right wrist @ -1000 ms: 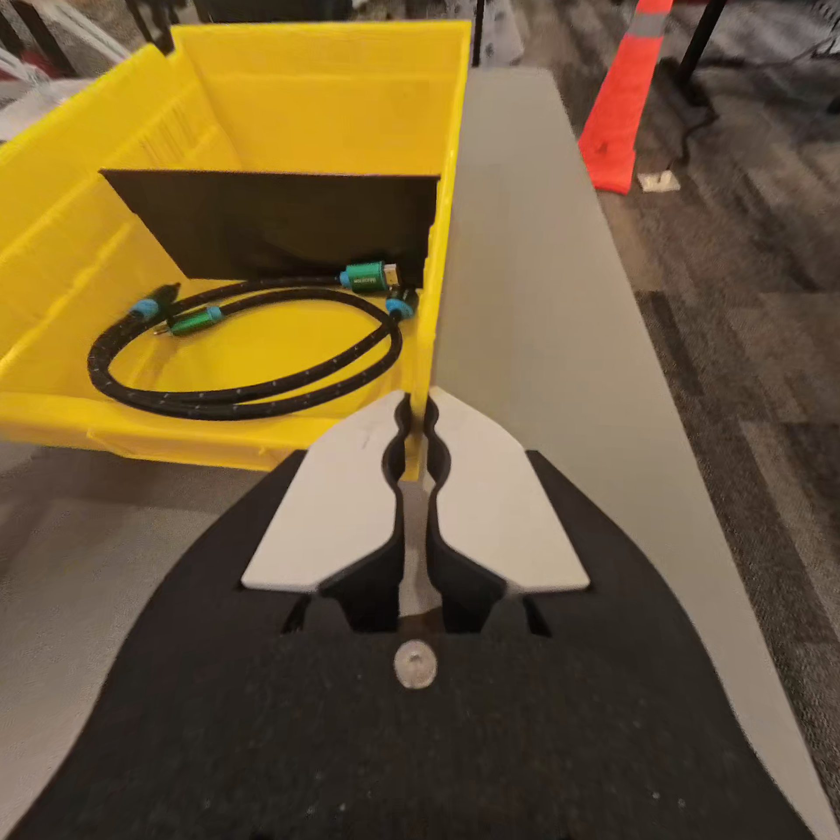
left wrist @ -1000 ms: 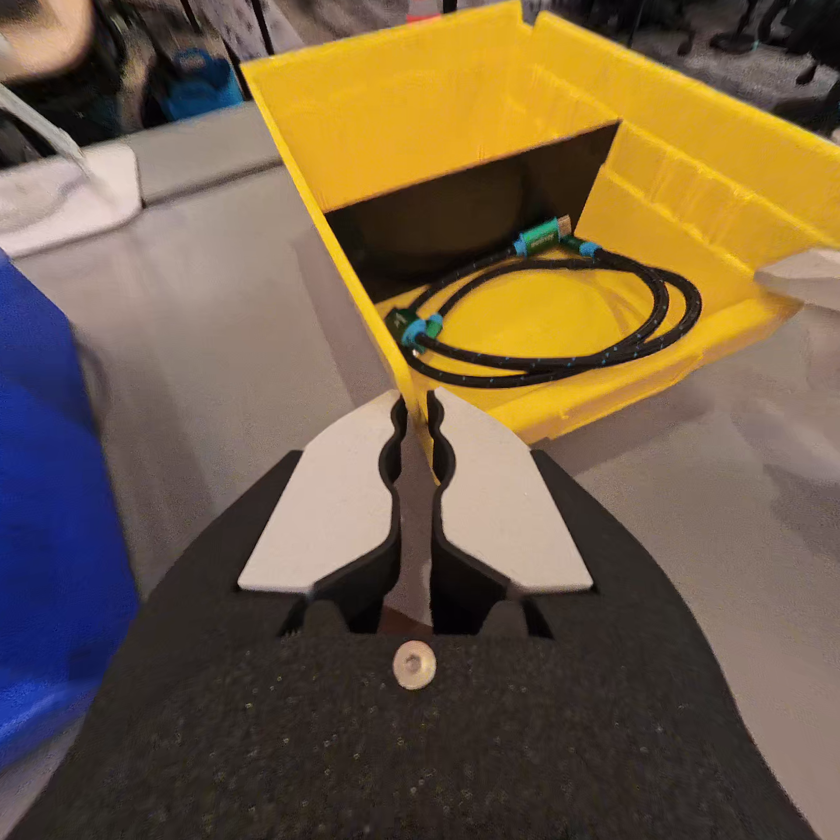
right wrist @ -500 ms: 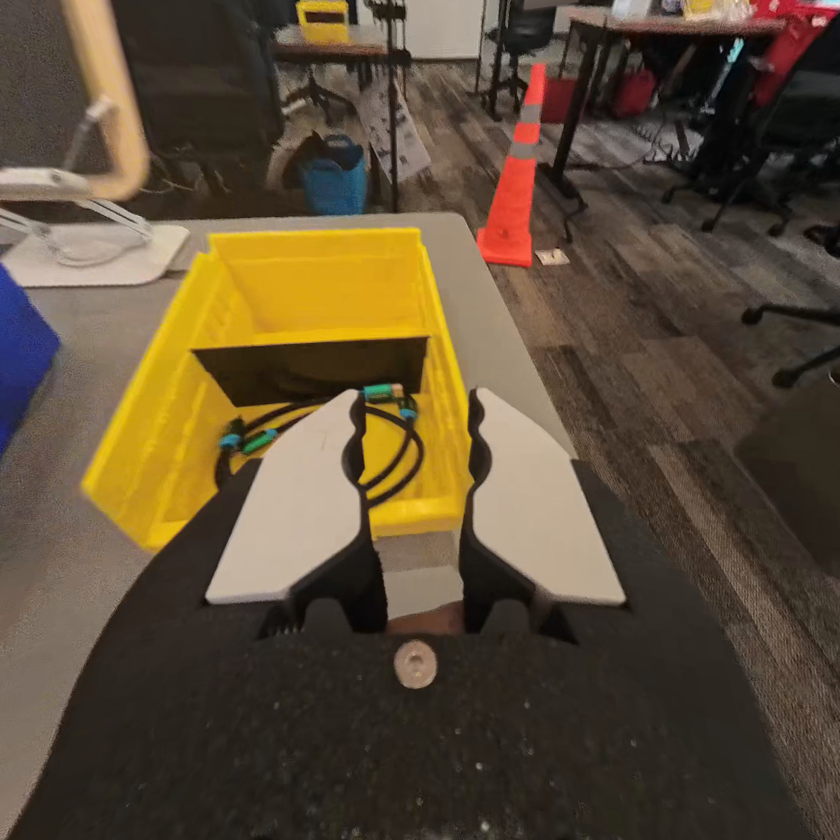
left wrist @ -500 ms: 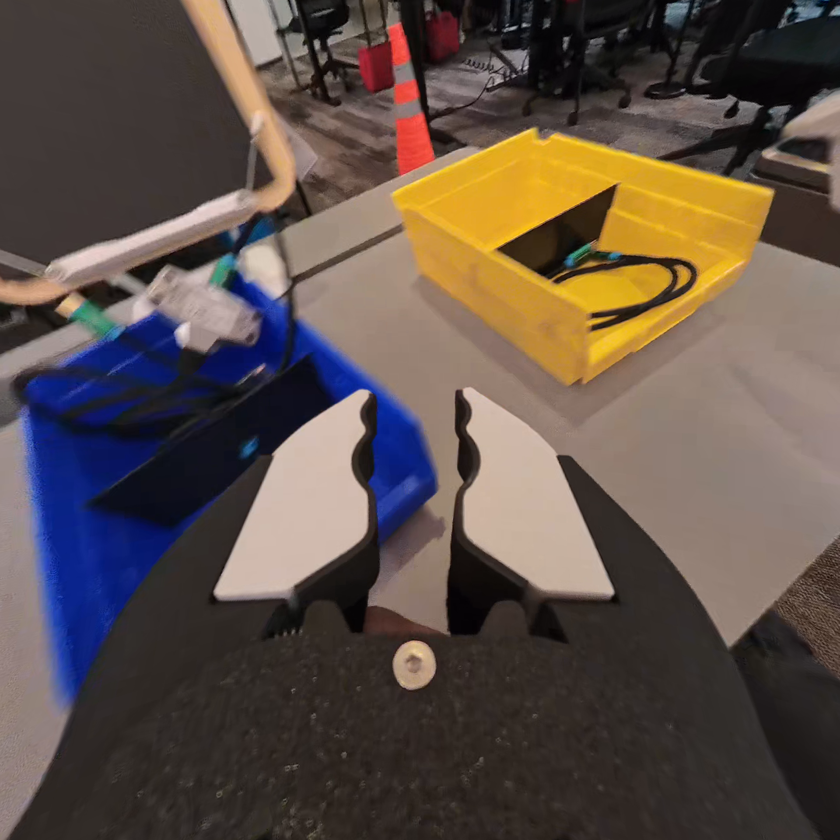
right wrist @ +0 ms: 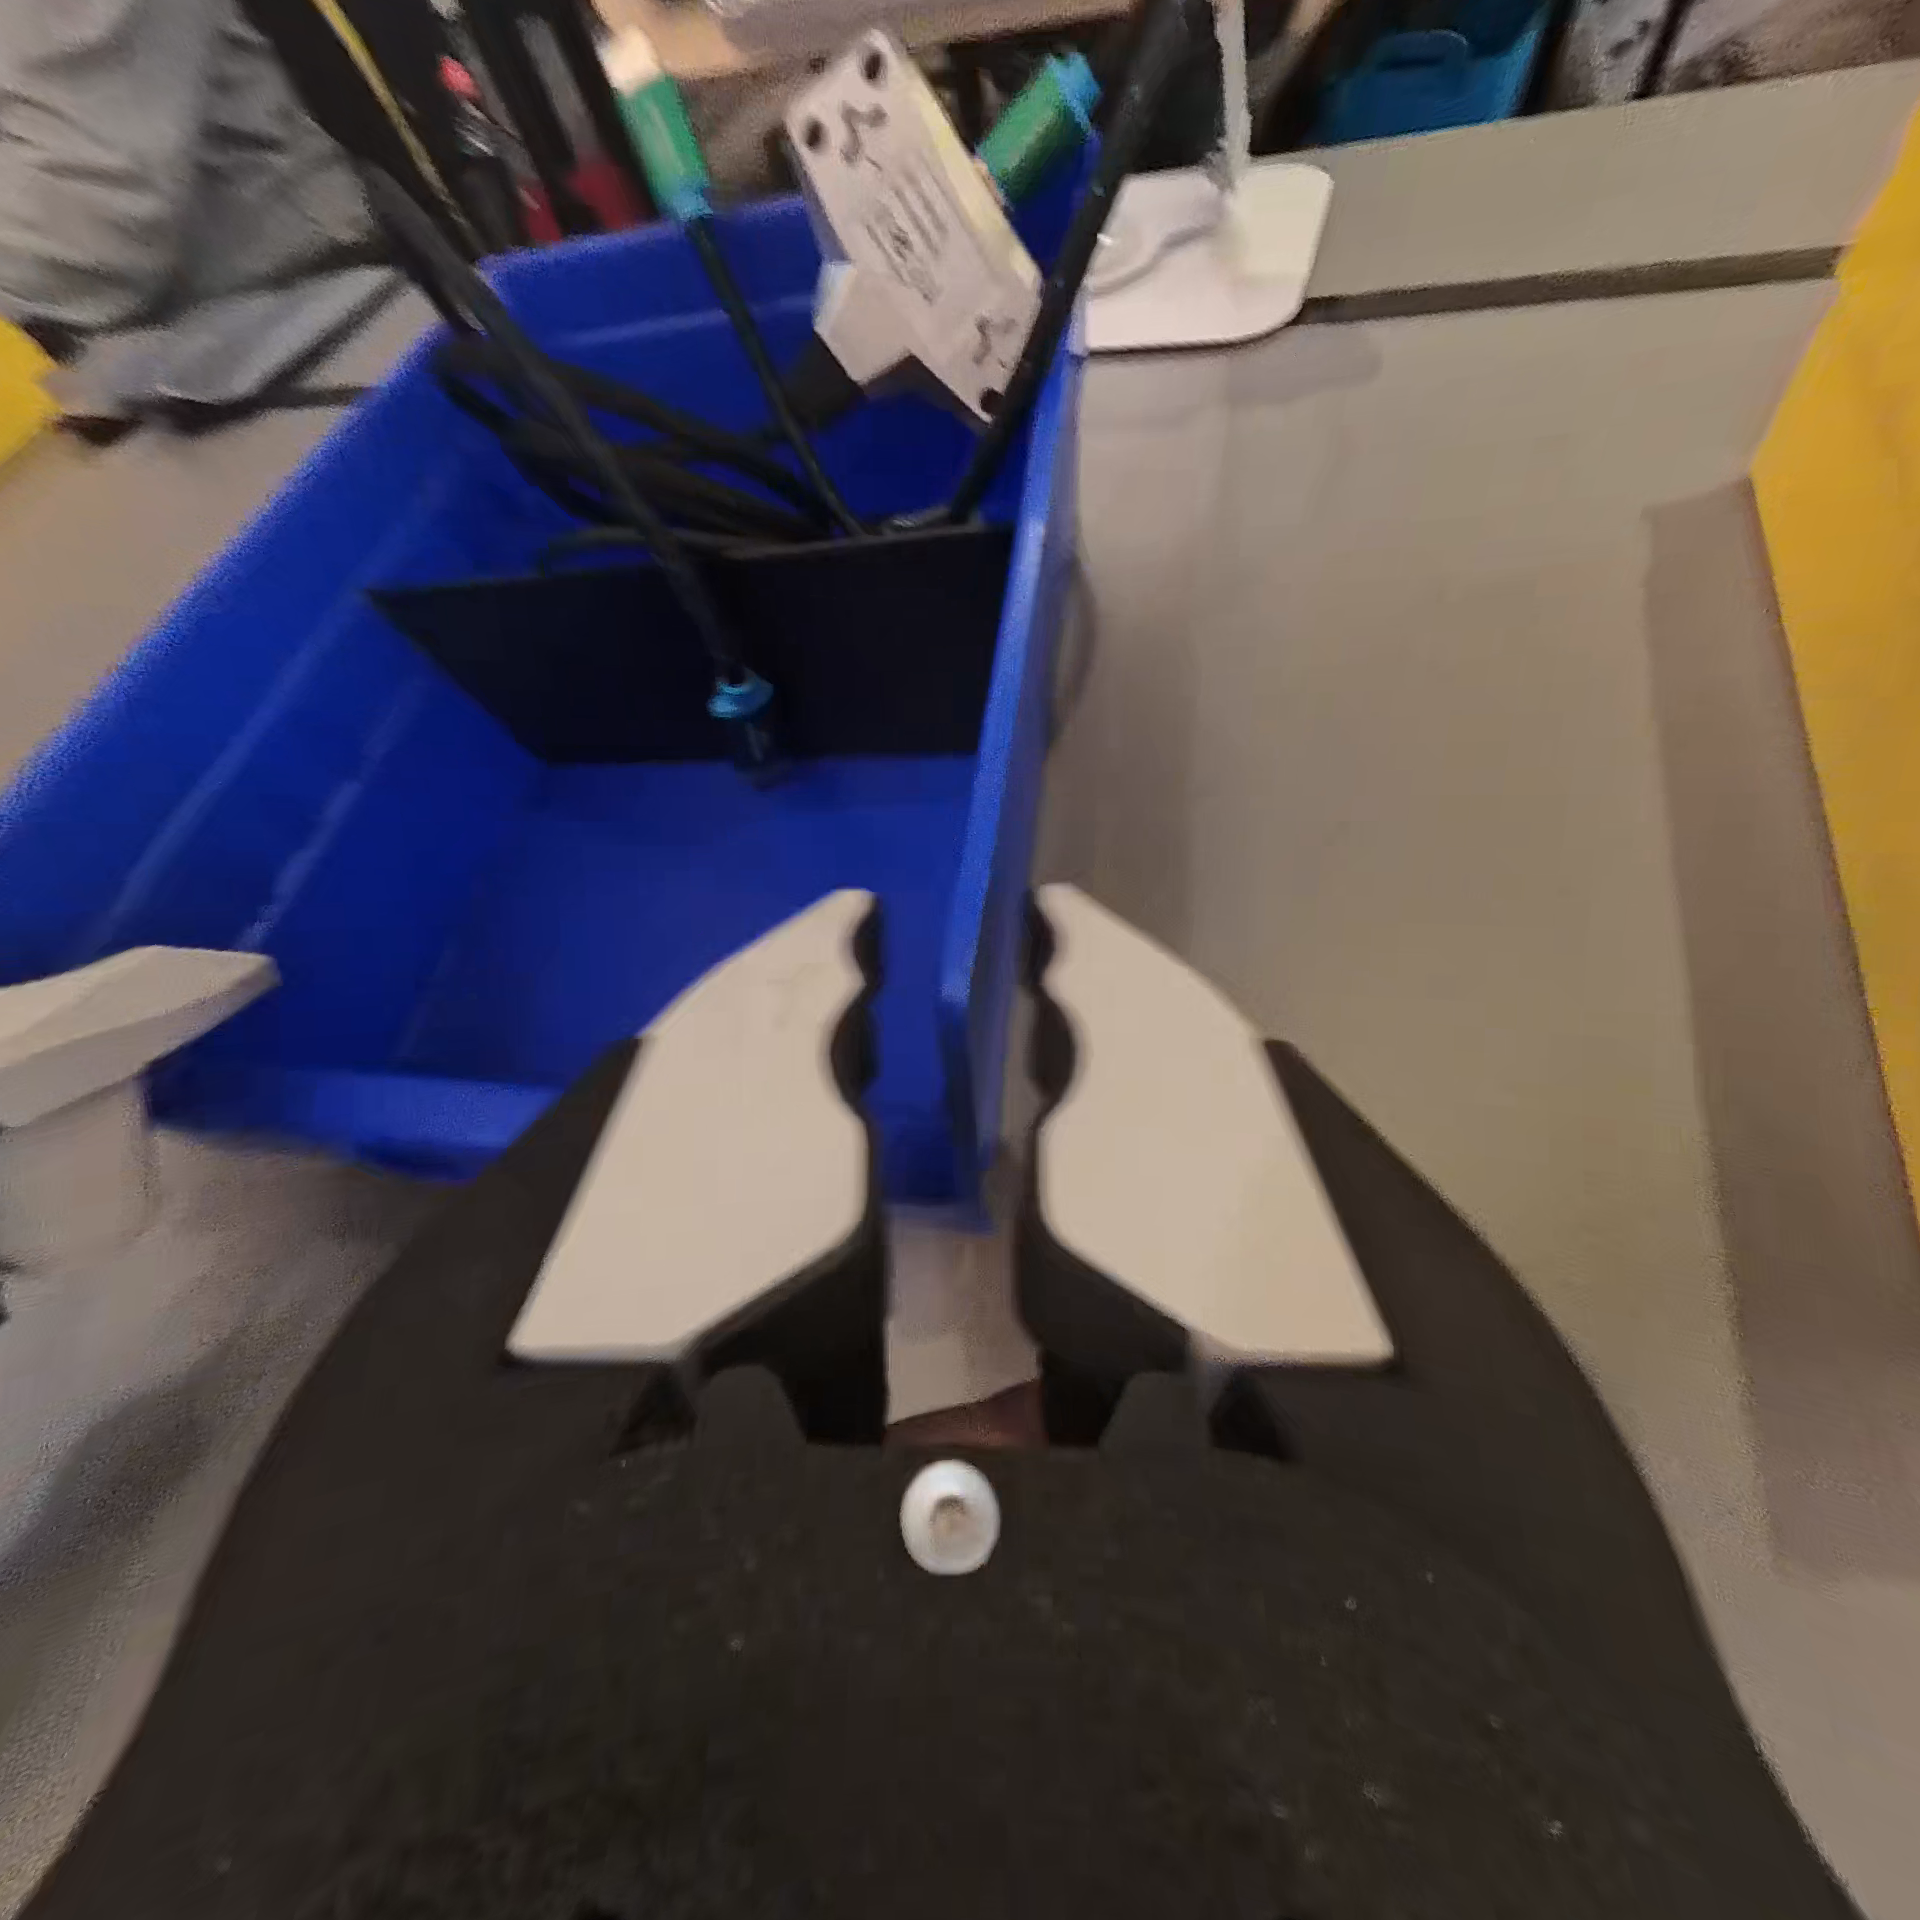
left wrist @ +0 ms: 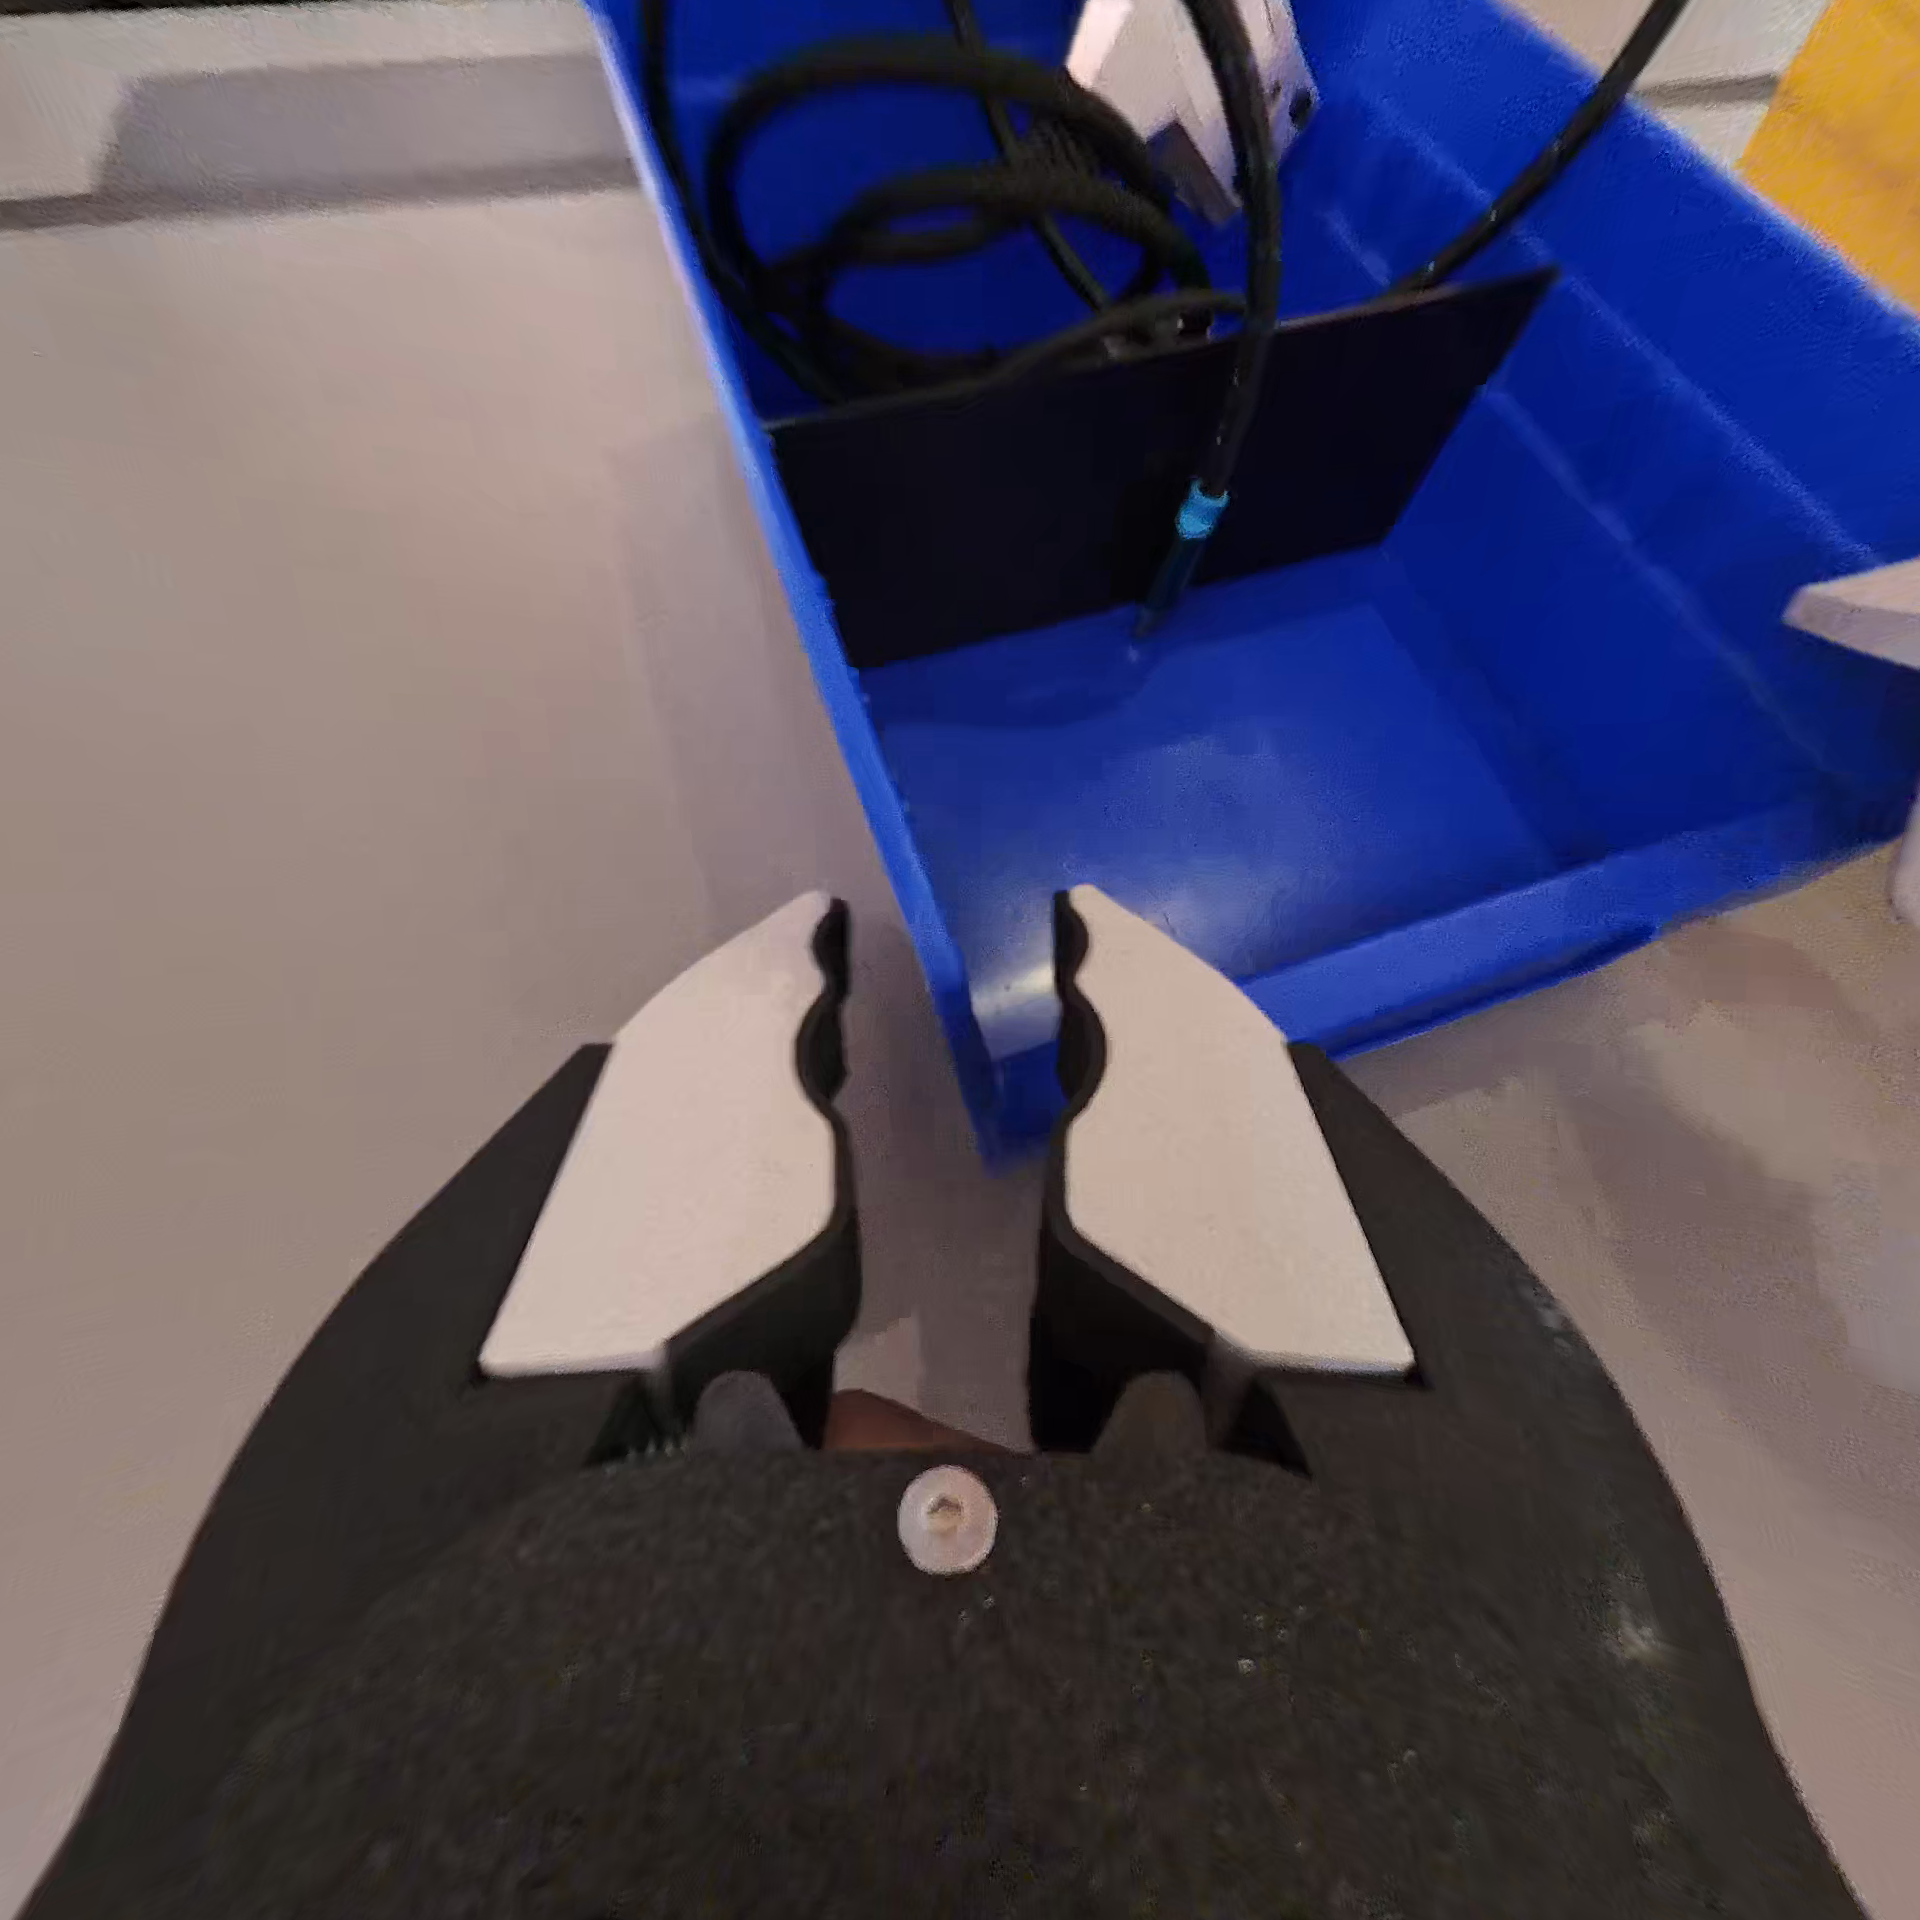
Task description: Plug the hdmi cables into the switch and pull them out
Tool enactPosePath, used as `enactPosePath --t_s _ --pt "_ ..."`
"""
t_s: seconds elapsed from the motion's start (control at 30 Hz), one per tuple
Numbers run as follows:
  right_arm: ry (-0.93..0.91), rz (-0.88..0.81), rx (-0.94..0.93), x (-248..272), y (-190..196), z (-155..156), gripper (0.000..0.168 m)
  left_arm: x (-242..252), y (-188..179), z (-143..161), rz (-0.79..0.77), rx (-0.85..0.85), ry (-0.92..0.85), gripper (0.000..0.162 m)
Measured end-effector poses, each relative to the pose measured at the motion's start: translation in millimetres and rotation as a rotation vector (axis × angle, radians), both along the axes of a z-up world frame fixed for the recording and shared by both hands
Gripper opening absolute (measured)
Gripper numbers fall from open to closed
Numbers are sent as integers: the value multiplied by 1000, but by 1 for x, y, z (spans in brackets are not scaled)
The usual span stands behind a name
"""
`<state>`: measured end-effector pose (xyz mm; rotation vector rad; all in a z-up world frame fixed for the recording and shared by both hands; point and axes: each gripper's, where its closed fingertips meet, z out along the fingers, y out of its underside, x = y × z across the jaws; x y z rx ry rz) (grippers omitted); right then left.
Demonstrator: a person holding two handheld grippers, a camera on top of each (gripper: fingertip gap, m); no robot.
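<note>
Ahead, blue bin (right wrist: 312,852), black divider (right wrist: 862,644) inside.

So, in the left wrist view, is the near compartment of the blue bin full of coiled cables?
No, the coiled cables lie behind the black divider of the blue bin; only one connector tip hangs into the near compartment.

Bin (left wrist: 1621,499): stands on the tabletop (left wrist: 364,623), ahead of both tools.
Divider (left wrist: 1039,520): upright across the bin, splitting it into near and far compartments.
Cables (left wrist: 935,208): coiled in the far compartment, behind the divider.
Plug (right wrist: 750,727): hangs over the divider into the near compartment.
Switch (right wrist: 914,229): raised above the far compartment, cables attached.
Second bin (right wrist: 1860,623): right of the first, apart.
</note>
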<state>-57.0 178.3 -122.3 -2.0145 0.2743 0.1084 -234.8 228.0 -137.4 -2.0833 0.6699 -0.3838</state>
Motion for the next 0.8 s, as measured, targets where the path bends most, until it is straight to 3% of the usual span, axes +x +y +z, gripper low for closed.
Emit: enactPosePath --t_s 0.03,0.17,0.27,0.37,0.5,0.7,0.8 --pt "-31 -39 -14 6 5 -5 7 1 5 -1 -5 9 10 13" --pt "-166 -99 -77 2 10 -6 5 -9 13 3 -7 67 88 9" --pt "-144 -141 -20 -20 14 6 4 -32 24 20 -15 77 27 7" --pt "-231 -143 83 -63 23 32 2 -77 45 40 18 127 4 5" --pt "-232 -94 101 -131 54 35 3 -147 73 52 93 145 14 4" --pt "-203 -63 104 -213 97 23 3 -227 112 49 205 167 -45 3" --pt "-206 -58 117 -235 106 14 4 -245 128 30 224 114 -56 3"
